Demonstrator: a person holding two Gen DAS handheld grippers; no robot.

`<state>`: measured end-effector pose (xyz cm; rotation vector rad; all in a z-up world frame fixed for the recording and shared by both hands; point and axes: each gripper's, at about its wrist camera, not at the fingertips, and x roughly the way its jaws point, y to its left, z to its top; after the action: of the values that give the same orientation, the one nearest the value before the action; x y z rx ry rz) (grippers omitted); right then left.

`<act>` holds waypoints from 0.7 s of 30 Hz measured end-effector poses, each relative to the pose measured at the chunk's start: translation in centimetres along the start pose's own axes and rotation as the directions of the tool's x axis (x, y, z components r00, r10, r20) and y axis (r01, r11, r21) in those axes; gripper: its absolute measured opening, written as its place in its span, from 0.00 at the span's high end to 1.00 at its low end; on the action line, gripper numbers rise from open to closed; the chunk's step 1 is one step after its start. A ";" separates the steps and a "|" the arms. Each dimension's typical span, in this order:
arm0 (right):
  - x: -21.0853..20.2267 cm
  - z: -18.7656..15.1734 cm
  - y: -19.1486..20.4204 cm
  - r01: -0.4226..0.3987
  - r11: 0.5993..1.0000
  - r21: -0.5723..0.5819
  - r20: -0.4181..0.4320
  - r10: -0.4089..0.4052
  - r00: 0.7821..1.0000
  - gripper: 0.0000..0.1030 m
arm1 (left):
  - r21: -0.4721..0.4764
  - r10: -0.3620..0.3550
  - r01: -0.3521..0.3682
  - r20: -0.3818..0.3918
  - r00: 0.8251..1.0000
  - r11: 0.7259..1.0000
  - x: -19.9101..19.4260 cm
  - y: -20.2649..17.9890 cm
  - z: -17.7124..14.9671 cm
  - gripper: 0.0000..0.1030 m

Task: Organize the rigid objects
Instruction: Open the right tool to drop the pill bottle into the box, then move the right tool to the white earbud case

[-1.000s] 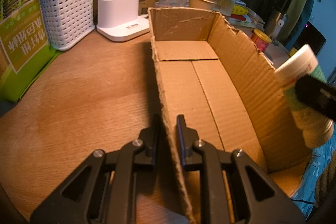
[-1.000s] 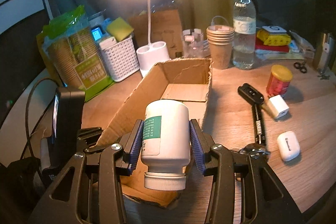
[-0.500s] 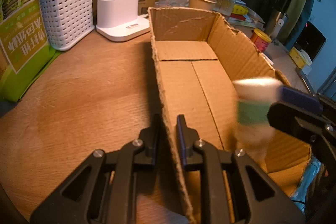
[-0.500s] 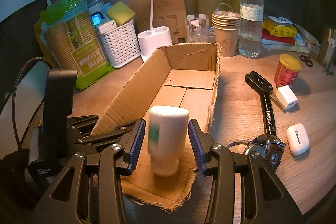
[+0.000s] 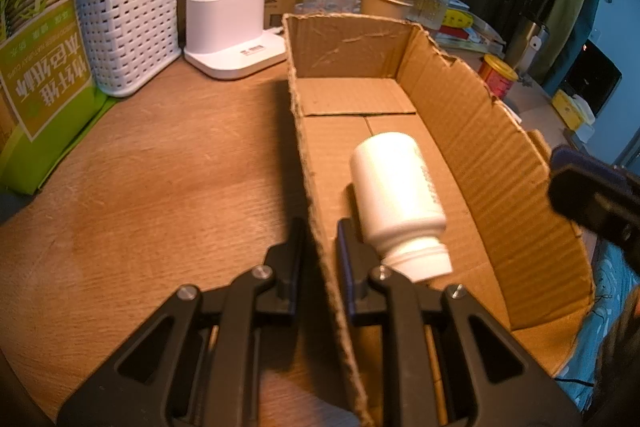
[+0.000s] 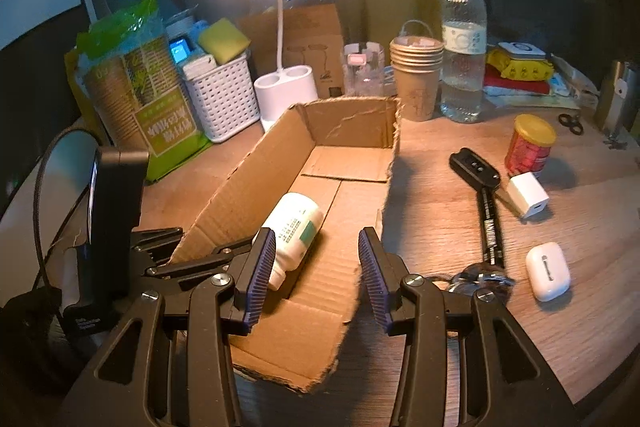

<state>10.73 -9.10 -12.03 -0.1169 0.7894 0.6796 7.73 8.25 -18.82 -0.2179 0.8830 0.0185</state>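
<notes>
Left jaws are clamped tight on the near left wall of the cardboard box (image 5: 472, 131), one pad inside, one outside, pinning it to the desk (image 5: 160, 187). Right jaws are partly open and empty: nothing between the blue pads. A second ago they gripped the white pill bottle (image 6: 294, 233); now it is released.

Left gripper (image 5: 318, 247) hasn't moved; right gripper (image 6: 316, 267) hangs over the near end of the box.

Largest to smallest:
- Box: open-topped, torn rim, runs away from both sets of jaws; right jaws are just above its near end.
- Pill bottle: lying on its side on the box floor, cap end toward the jaws, just ahead of and left of the right jaws' left pad, just right of the left jaws' inner pad. Touching neither, as far as I can tell.
- Still out on the desk, right of the right jaws: red jar with yellow lid (image 6: 530, 147), black marker (image 6: 490, 223), black key fob (image 6: 474, 167), white charger cube (image 6: 528, 195), white earbud case (image 6: 548, 271). The marker and case are nearest, the jar furthest.

Read: first item is in, placement done. Judging by the layout, the next pick is probably the marker or the earbud case. The box should stay held.
</notes>
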 end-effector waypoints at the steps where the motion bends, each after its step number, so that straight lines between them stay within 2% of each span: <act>1: -0.1 0.0 -0.1 0.005 1.000 0.003 0.004 -0.005 1.000 0.56 | 0.000 0.001 -0.001 0.000 1.000 1.000 0.0 0.1 0.0 0.83; 9: -1.4 0.3 -2.1 0.040 0.999 0.036 0.040 -0.042 0.998 0.55 | 0.000 0.003 -0.003 0.000 1.000 1.000 -0.1 0.3 0.0 0.83; 21: -3.2 -0.2 -6.4 0.137 0.986 0.097 0.062 -0.143 0.988 0.55 | 0.001 0.011 -0.011 0.000 1.000 1.000 -0.2 0.0 -0.1 0.83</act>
<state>12.81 -15.84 -10.89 -0.0638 0.7378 0.5108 7.56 8.20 -18.74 -0.2125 0.8846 0.0286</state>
